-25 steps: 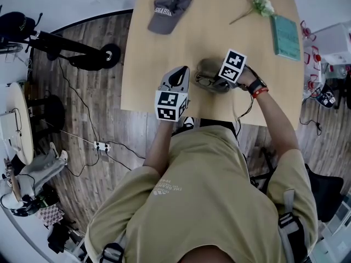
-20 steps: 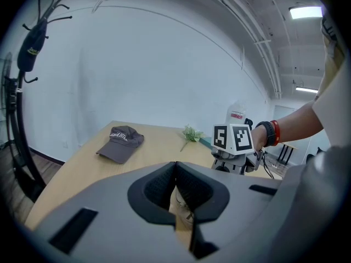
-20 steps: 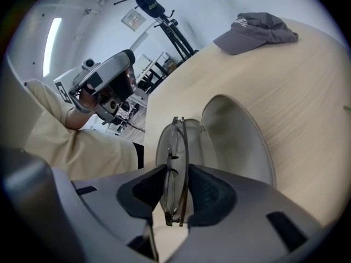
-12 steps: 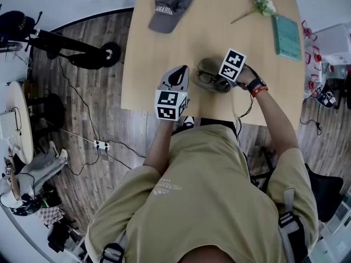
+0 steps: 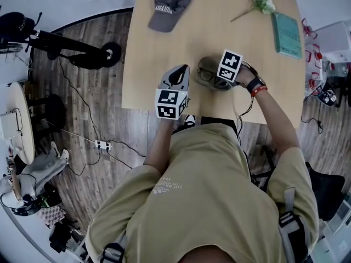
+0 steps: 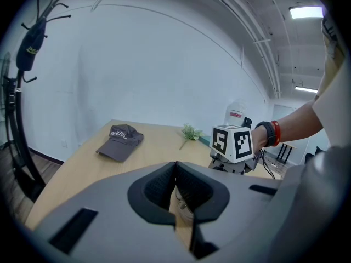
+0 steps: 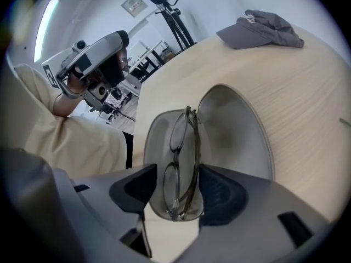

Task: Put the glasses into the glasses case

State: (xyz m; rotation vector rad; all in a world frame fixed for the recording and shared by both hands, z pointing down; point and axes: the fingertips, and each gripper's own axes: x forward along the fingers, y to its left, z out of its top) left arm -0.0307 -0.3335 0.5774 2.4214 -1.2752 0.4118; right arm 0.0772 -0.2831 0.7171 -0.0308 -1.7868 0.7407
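Note:
An open grey glasses case (image 7: 236, 130) lies on the wooden table (image 5: 164, 48), near its front edge. Thin-framed glasses (image 7: 184, 169) rest folded in the case's lower shell. My right gripper (image 7: 175, 201) points steeply down over them and its jaws are opening. The glasses stand between the pads, with a gap on the left side. From the head view, the right gripper (image 5: 216, 80) covers part of the case (image 5: 207, 66). My left gripper (image 5: 178, 73) hovers just left of the case, its jaws shut on nothing (image 6: 175, 171).
A grey cap (image 5: 169, 9) lies at the table's far left. A flower sprig (image 5: 262, 1) and a green book (image 5: 286, 34) lie at the far right. The table's front edge (image 5: 164, 107) runs just under my left gripper.
The right gripper's marker cube has shifted slightly away from me over the case. The left gripper has not moved.

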